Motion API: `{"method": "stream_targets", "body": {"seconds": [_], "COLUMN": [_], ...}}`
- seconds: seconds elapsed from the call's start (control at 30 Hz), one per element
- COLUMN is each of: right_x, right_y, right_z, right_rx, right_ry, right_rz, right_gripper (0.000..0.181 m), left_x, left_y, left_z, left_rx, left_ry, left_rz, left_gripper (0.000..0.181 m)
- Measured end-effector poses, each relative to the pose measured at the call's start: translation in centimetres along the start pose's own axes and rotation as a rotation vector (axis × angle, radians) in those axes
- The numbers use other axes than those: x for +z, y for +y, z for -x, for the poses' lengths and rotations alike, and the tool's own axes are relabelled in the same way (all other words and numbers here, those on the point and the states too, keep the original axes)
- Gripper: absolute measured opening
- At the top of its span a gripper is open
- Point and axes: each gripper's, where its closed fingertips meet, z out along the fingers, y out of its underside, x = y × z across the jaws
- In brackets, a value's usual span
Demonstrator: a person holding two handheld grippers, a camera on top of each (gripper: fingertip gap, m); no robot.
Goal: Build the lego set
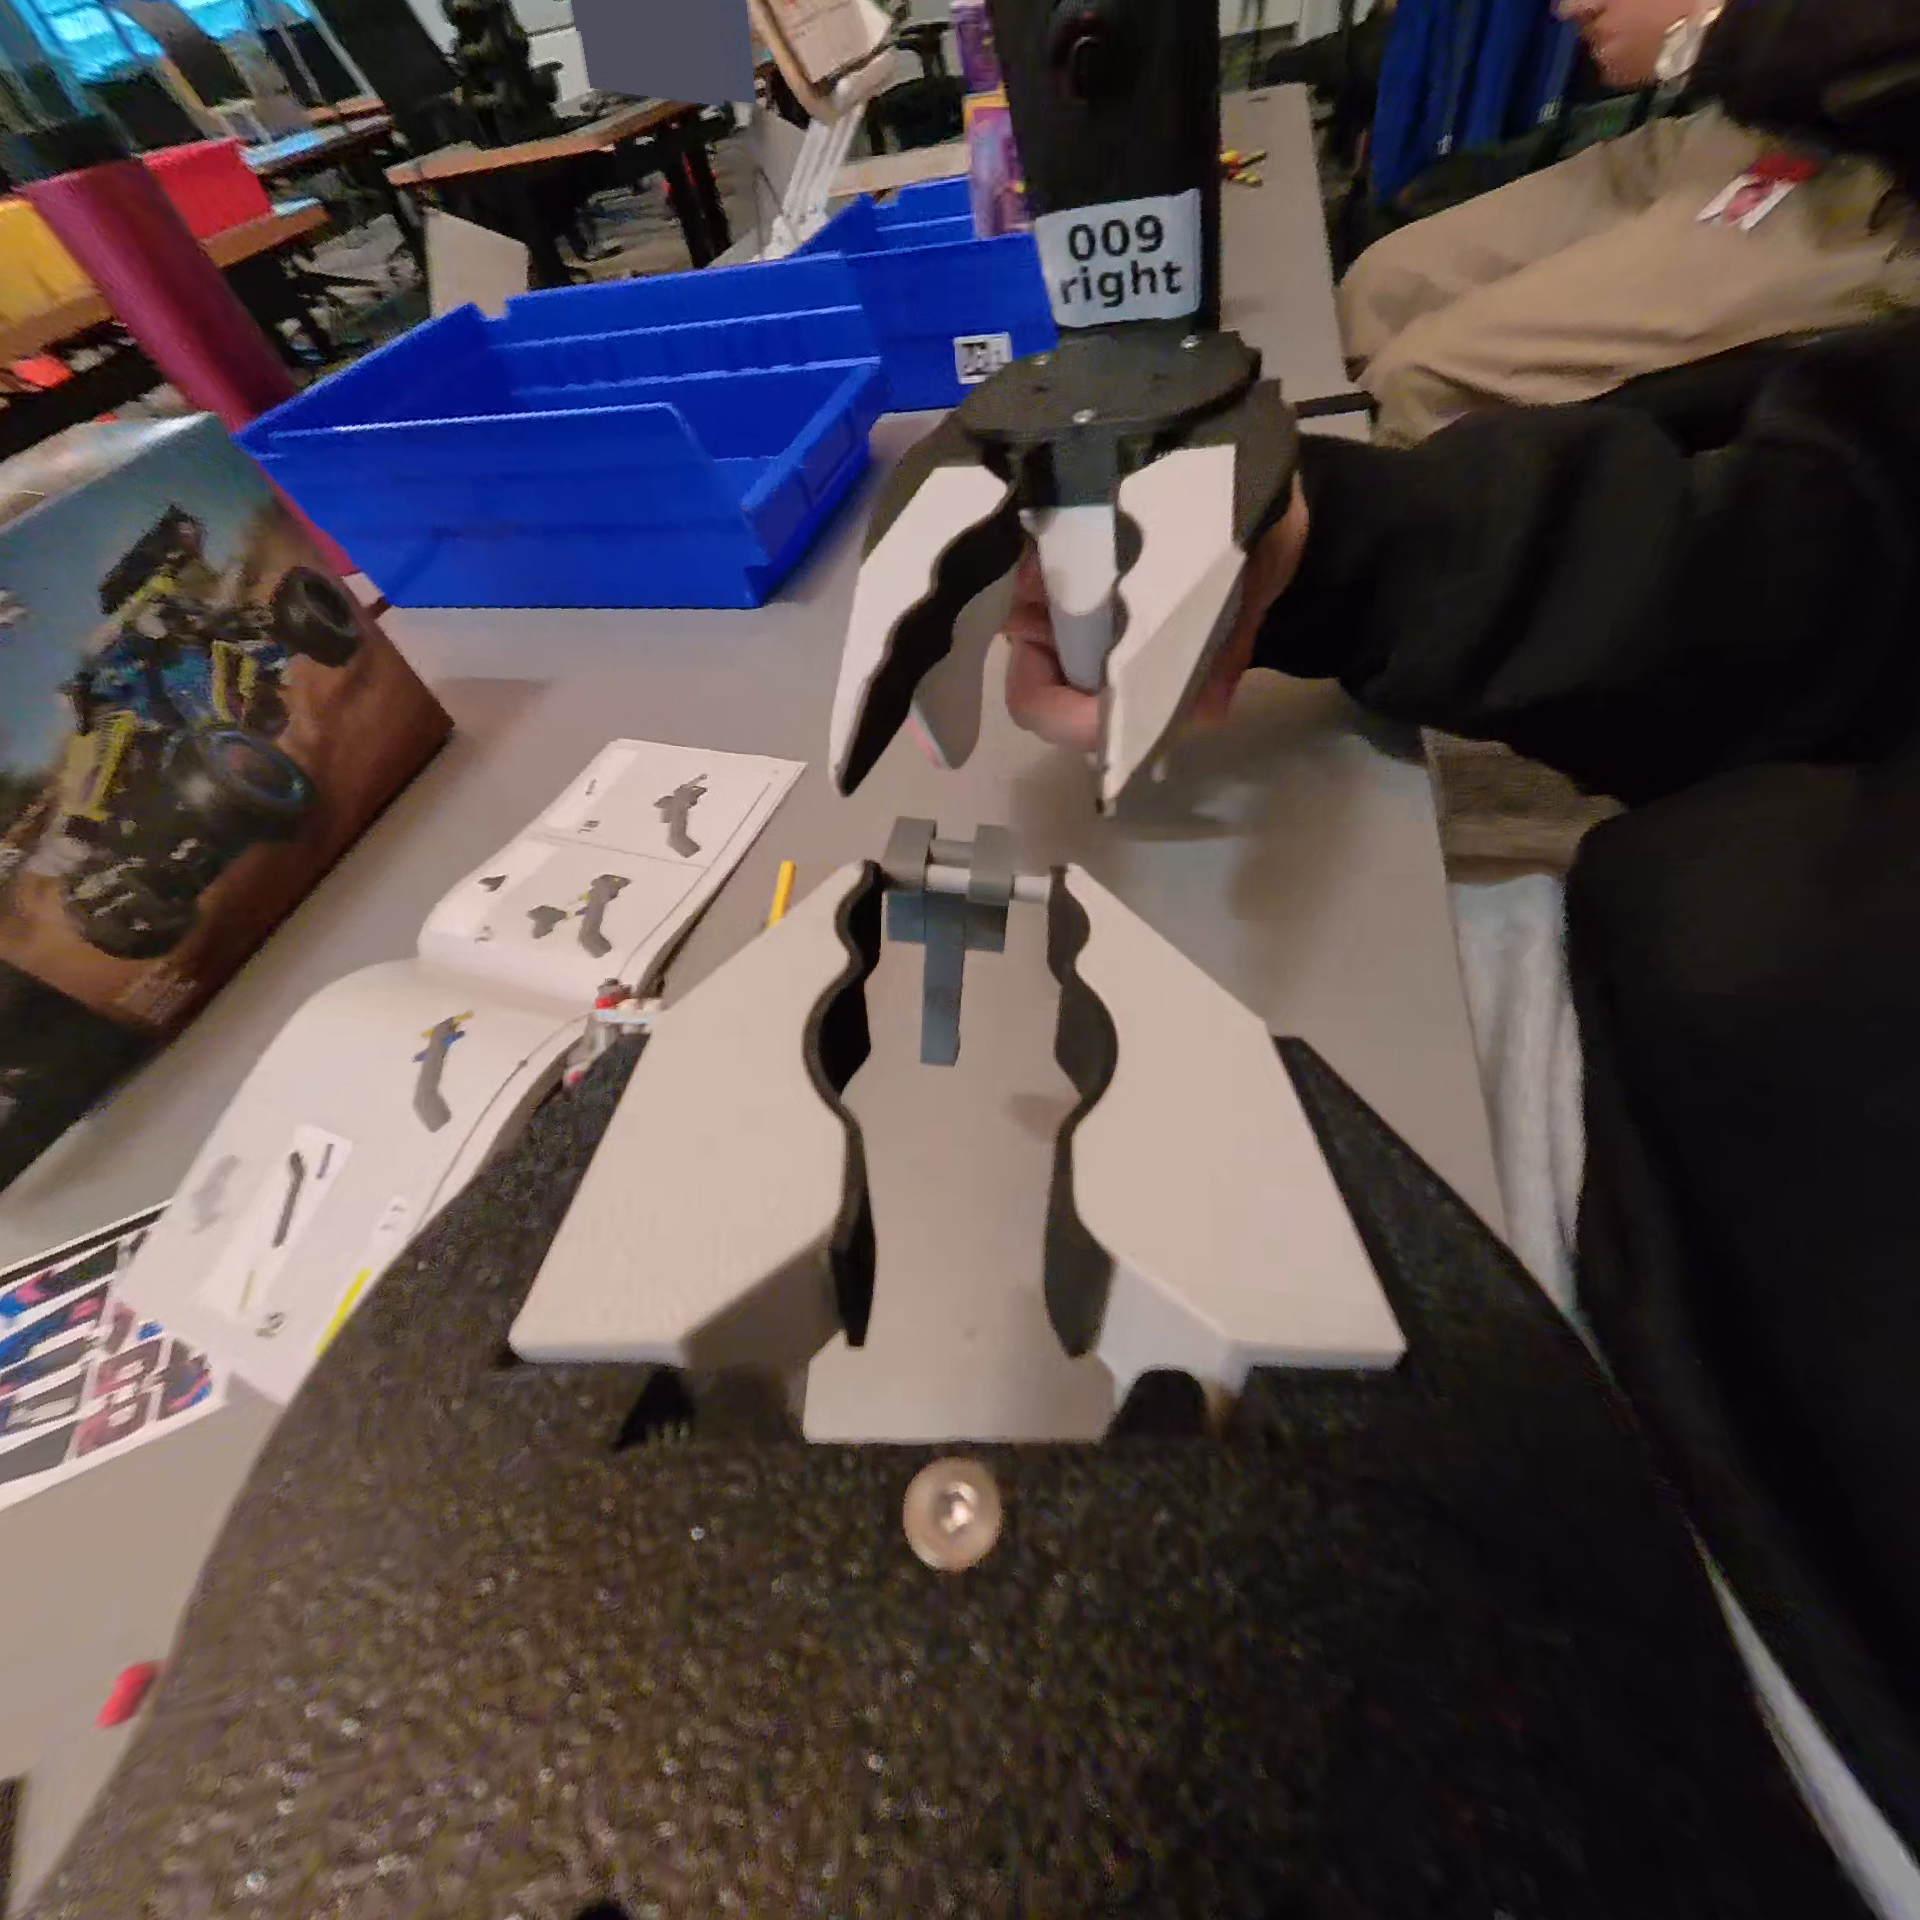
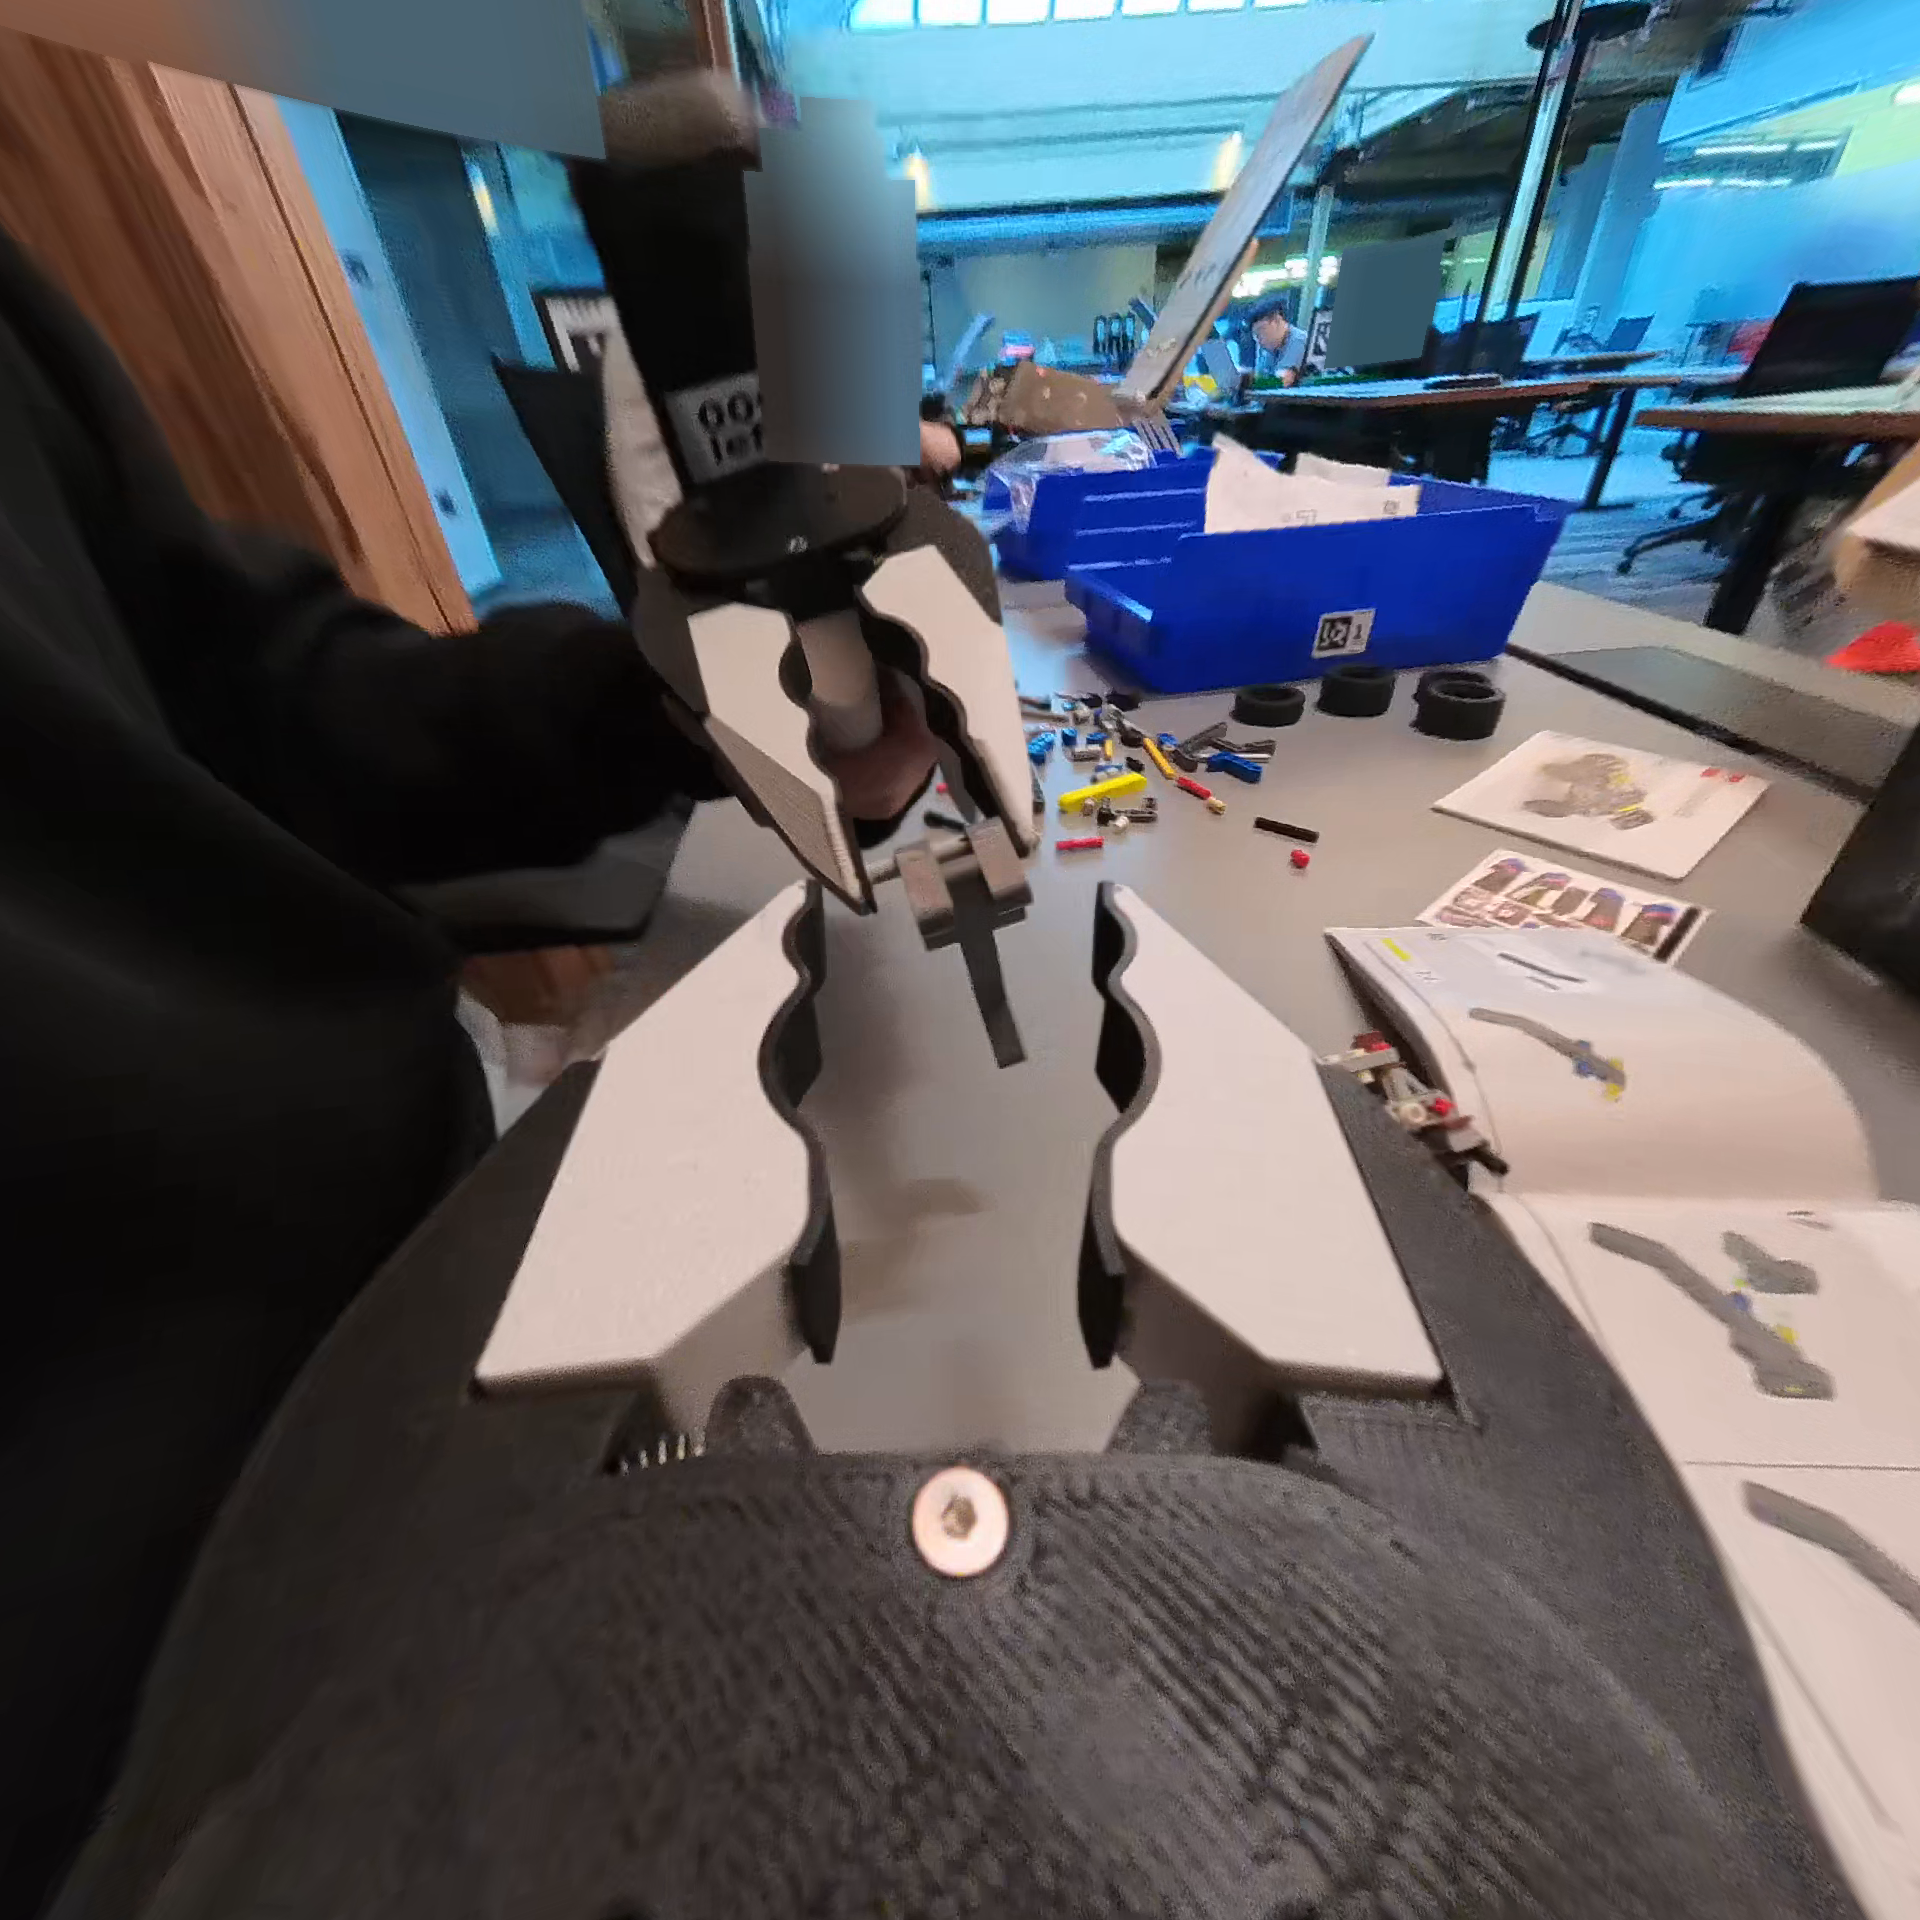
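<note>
My left gripper (image 1: 961, 873) is shut on a small grey lego assembly (image 1: 951, 914): a light axle through two grey connectors, with a dark beam hanging from it. It holds the assembly above the grey table. My right gripper (image 1: 977, 790) is open and empty, with its tips just beyond the assembly, pointing down at it. In the right wrist view, the right gripper (image 2: 956, 888) has wide-apart jaws. There the left gripper (image 2: 945, 873) comes in from the upper left, holding the assembly (image 2: 961, 904) in front of the right gripper's tips.
An open instruction booklet (image 1: 582, 914) lies to the left, with a small built piece (image 2: 1403, 1091) at its edge. A sticker sheet (image 2: 1558, 904), loose lego parts (image 2: 1132, 769), three black tyres (image 2: 1361, 691), blue bins (image 1: 582, 468) and the set's box (image 1: 177, 717) are on the table. A seated person (image 1: 1600, 239) is at the far right. My left and right fingertips are right by each other.
</note>
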Motion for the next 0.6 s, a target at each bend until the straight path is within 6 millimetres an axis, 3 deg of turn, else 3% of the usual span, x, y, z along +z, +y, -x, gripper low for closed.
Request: {"method": "stream_targets", "body": {"seconds": [0.2, 0.37, 0.53, 0.6], "right_x": [0.9, 0.9, 1.0, 1.2], "right_y": [0.4, 1.6, 1.6, 1.8], "right_z": [0.5, 0.6, 0.8, 1.1], "right_rx": [-0.081, -0.105, -0.083, -0.081], "right_ry": [-0.005, -0.009, -0.028, -0.046], "right_rz": [0.045, 0.109, 0.097, 0.099], "right_gripper": [0.026, 0.031, 0.023, 0.030], "left_x": [0.4, 0.3, 0.2, 0.3], "left_y": [-0.2, -0.4, -0.3, -0.1], "left_z": [-0.8, -1.1, -1.0, -1.1], "left_rx": [-0.010, -0.046, -0.108, -0.129], "left_ry": [0.044, 0.067, 0.088, 0.095], "left_rz": [-0.011, -0.038, -0.040, -0.027], "left_gripper": [0.030, 0.030, 0.030, 0.030]}}
